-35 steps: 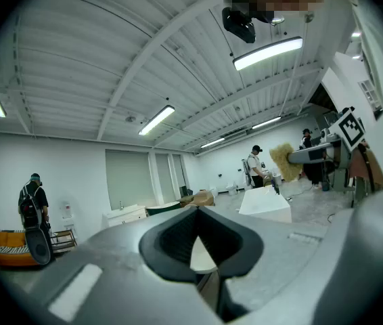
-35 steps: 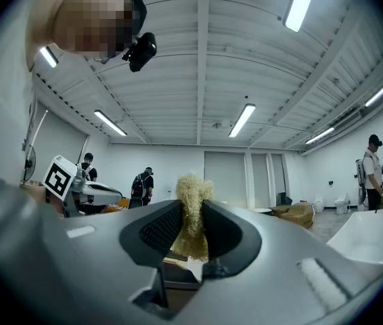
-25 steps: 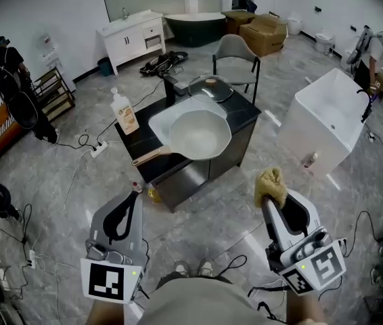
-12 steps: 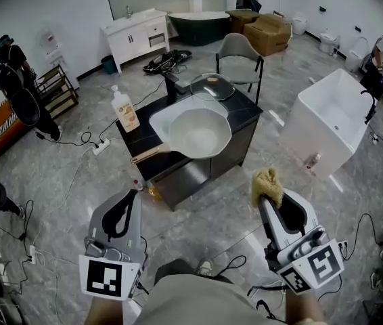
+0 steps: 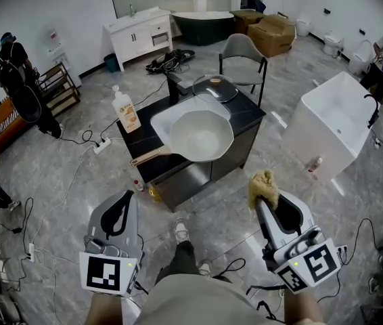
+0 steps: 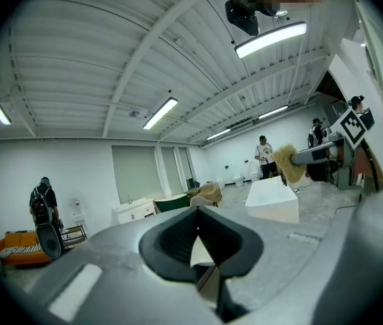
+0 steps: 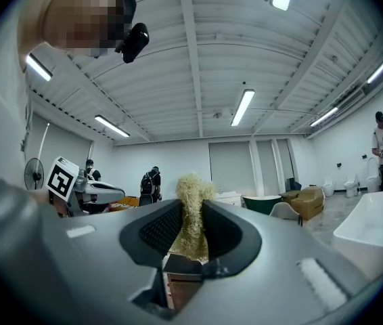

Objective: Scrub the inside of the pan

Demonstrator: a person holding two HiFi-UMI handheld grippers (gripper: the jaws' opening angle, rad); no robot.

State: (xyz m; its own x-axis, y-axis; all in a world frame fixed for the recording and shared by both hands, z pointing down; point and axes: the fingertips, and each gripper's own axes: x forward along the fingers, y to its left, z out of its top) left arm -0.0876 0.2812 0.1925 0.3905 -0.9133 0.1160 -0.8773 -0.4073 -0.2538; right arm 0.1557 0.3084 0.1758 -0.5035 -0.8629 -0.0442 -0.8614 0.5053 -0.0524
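Right gripper (image 5: 266, 199) has its jaws clamped on a yellowish fibrous scrubber (image 5: 263, 185). In the right gripper view the wad is squeezed between the two dark pads, with a tuft sticking up above the tips. Left gripper (image 5: 133, 195) is closed all the way with nothing in it; in the left gripper view the tips meet in a thin line. Both are held low in front of the person, left one at the left of the head view and right one at the right, roughly side by side.

The pan (image 5: 201, 135) isn't anywhere near the scrubber. It sits on a black cabinet (image 5: 245, 117) further up the head view, resting over the white sink basin (image 5: 166, 120), and its pale inside looks bare. Its wooden handle (image 5: 152, 156) sticks out toward the lower left, past the sink edge. Side to side, the pan falls about between the two grippers, and a stretch of grey marble floor (image 5: 218, 215) separates it from both, so neither tool touches it.

Around the pan:
- a glass lid (image 5: 213, 88) lies on the cabinet top just behind it
- a soap bottle (image 5: 125, 110) stands upright at the cabinet's left end
- a grey chair (image 5: 244, 53) is behind the cabinet
- a white bathtub (image 5: 337, 124) is off to the right
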